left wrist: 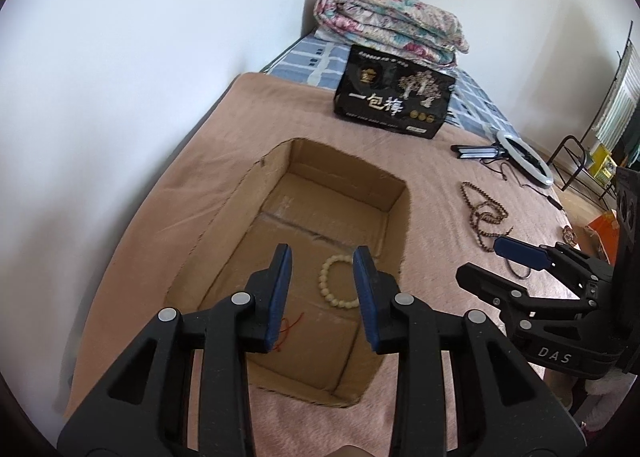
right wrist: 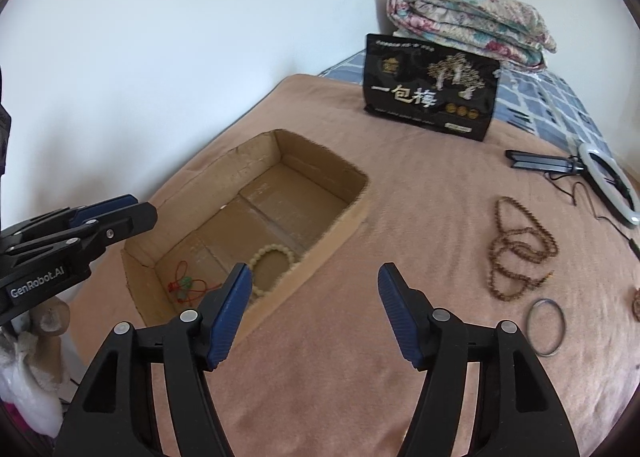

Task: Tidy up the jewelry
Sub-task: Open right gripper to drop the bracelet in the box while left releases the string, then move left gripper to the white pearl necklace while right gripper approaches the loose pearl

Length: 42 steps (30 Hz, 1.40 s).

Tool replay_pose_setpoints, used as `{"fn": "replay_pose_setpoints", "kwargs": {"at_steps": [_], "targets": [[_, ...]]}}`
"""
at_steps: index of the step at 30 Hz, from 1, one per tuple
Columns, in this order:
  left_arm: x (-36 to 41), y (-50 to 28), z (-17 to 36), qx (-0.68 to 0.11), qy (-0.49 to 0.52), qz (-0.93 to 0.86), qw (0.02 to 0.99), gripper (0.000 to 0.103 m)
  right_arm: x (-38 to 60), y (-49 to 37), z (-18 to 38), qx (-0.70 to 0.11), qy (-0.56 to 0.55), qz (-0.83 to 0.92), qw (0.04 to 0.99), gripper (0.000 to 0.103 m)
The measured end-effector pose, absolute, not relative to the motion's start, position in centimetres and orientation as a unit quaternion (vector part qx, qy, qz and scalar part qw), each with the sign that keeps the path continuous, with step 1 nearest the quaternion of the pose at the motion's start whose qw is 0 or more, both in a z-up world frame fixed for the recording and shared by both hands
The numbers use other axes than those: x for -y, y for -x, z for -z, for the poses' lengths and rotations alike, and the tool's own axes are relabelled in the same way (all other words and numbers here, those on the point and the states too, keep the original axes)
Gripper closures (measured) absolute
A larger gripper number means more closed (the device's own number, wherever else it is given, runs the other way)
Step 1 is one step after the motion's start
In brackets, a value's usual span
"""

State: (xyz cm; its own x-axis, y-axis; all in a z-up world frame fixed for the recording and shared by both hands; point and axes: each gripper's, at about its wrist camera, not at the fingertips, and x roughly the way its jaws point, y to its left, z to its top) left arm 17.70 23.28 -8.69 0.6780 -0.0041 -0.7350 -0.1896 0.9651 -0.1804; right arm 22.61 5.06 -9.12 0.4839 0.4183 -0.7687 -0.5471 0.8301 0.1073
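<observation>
Left gripper (left wrist: 322, 253) with black arms and blue pads: jaws partly apart, nothing between the pads, poised above the open brown cardboard box (left wrist: 404, 193). Right gripper (right wrist: 315, 271): jaws set wider, nothing held, over the pinkish-brown blanket (right wrist: 320, 377) just beside the box's near wall.

Inside the box, near end — cream round-bead bracelet (right wrist: 272, 257) flat on the floor; red cord with a small green pendant (right wrist: 186, 283) in the corner beside it, apart from the bracelet.

On the blanket to the right, well apart from the box — thin grey metal bangle (right wrist: 546, 327), then a long brown-bead necklace (right wrist: 520, 245) in loose loops.

Farther back: white ring light (right wrist: 612, 185) lying flat, black snack bag with gold tree print (right wrist: 430, 91) upright, folded floral quilt (right wrist: 468, 17) against the white wall.
</observation>
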Motion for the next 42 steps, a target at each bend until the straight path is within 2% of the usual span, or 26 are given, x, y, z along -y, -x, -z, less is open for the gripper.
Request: {"fn": "replay_pose_setpoints", "kwargs": {"at_steps": [11, 12, 14, 31, 42], "targets": [[-18.4, -19.3, 7.9, -0.390, 0.101, 0.003, 0.915, 0.071, 1.3, -22.8, 7.7, -0.408, 0.072, -0.247, 0.876, 0.038], [-17.8, -19.5, 7.8, -0.391, 0.100, 0.008, 0.915, 0.070, 2.1, -22.9, 7.7, -0.406, 0.074, -0.240, 0.879, 0.038], [-16.6, -19.9, 7.7, -0.391, 0.098, 0.020, 0.915, 0.058, 3.4, -22.9, 7.5, -0.405, 0.075, -0.227, 0.883, 0.038], [-7.6, -22.1, 8.8, -0.418, 0.058, 0.115, 0.899, 0.058, 18.2, -23.7, 5.8, -0.410, 0.002, -0.121, 0.904, 0.038], [-3.6, -21.0, 12.4, -0.473, 0.056, 0.160, 0.865, 0.058, 22.8, -22.3, 8.5, -0.448, -0.019, -0.110, 0.887, 0.038]]}}
